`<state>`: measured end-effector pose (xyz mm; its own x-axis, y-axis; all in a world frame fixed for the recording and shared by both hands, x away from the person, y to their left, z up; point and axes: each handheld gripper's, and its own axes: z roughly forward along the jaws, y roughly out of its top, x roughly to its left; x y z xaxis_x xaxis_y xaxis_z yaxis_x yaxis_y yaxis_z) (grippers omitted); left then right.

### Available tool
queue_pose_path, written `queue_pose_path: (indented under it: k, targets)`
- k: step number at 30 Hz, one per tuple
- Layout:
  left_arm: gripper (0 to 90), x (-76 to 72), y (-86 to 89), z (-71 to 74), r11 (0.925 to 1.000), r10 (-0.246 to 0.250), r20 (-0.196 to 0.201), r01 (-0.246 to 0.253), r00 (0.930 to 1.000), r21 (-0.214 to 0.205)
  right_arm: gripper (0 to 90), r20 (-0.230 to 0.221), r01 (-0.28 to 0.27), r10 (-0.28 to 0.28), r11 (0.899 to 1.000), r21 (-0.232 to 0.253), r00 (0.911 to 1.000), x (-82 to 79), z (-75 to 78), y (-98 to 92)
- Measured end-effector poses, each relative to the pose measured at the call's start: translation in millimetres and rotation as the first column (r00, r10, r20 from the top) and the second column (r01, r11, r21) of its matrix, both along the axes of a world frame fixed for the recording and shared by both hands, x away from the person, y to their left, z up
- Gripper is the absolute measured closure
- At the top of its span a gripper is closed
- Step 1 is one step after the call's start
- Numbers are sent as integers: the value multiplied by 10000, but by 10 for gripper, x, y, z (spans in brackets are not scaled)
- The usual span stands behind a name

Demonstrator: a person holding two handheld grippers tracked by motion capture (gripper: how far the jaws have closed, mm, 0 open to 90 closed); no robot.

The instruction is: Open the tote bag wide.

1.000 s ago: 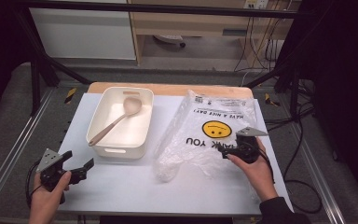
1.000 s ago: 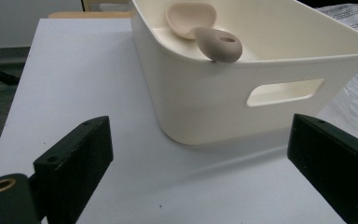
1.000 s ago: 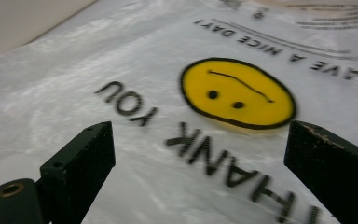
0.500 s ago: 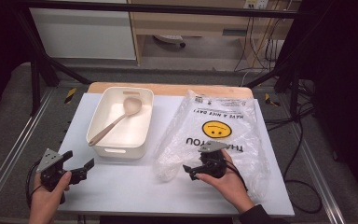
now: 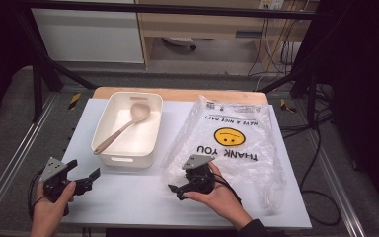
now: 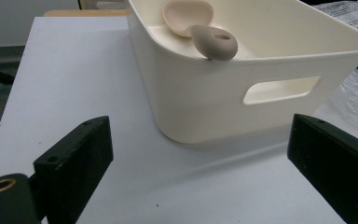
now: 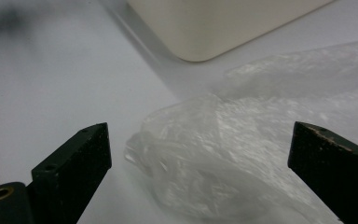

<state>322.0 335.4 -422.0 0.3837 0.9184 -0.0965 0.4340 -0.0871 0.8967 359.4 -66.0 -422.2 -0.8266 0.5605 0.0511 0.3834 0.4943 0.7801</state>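
A clear plastic bag (image 5: 232, 143) printed with a yellow smiley and "THANK YOU" lies flat on the right half of the white table (image 5: 128, 197). My right gripper (image 5: 176, 191) hovers at the bag's near left corner, open, its jaws wide on either side of the crumpled bag edge (image 7: 205, 163). A cream bin (image 5: 128, 129) sits left of centre and holds a beige spoon (image 5: 121, 128). At the table's near left, my left gripper (image 5: 90, 178) is open and points at the bin (image 6: 242, 79), where the spoon handle (image 6: 214, 42) rests on the rim.
A wooden board edge (image 5: 177, 94) runs along the table's far side. Metal frame rails (image 5: 10, 163) flank the table, and cables (image 5: 321, 148) trail on the floor to the right.
My right gripper has moved from the bag's right side across to its near left corner, coming closer to the table's front. The left gripper has stayed in place.
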Motion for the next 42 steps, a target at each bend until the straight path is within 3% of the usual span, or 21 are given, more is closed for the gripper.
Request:
queue_pose_path:
  k: [8, 14, 15, 16, 17, 18, 19, 20, 21, 24, 35, 36, 42]
  targets:
    - [64, 0, -6, -3, 10000, -76, -55, 77, 10000, 6, 107, -218, -582, 570, 9967, -567, 9981, -12, -139, 241]
    - [64, 2, -13, -4, 9999, -127, -57, 127, 9999, 77, 263, -290, -809, 785, 9925, -918, 9965, -11, -206, 242]
    - [64, 1, -14, -4, 9999, -131, -56, 131, 9999, 76, 351, -339, -811, 780, 9914, -1025, 9964, -3, -221, 235]
    - [64, 1, -15, -3, 9999, -135, -61, 136, 9999, 81, 351, -339, -811, 780, 9914, -1025, 9964, -3, -221, 235]
    - [64, 1, -15, -4, 9999, -138, -65, 138, 9999, 84, 406, -322, -839, 809, 9905, -1087, 9962, 4, -227, 232]
    - [64, 1, -16, -5, 9999, -141, -75, 141, 9999, 73, 552, -431, -965, 926, 9903, -1004, 9948, 15, -225, 217]
    - [64, 1, -15, -5, 9998, -147, -85, 148, 9999, 95, 552, -431, -965, 926, 9903, -1004, 9948, 15, -225, 217]
    - [64, 2, -14, -5, 9998, -147, -93, 148, 9998, 106, 676, -389, -890, 859, 9923, -861, 9955, 30, -214, 207]
    - [64, 2, -14, -5, 9998, -147, -93, 148, 9998, 106, 676, -389, -890, 859, 9923, -861, 9955, 30, -214, 207]
    - [64, 1, -14, -5, 9998, -145, -103, 146, 9998, 116, 843, -391, -688, 674, 9969, -369, 9970, 74, -160, 174]
    - [65, 1, -11, -8, 9999, -95, -117, 96, 9999, 127, 870, 28, 63, -65, 9981, 606, 10000, 246, 157, 179]
    - [64, 1, -11, -8, 9999, -96, -122, 97, 9999, 132, 870, 99, 275, -284, 9967, 769, 9995, 312, 248, 204]
    - [64, 1, -10, -8, 9999, -107, -120, 108, 9999, 127, 870, 394, 702, -743, 9928, 967, 9965, 497, 457, 324]
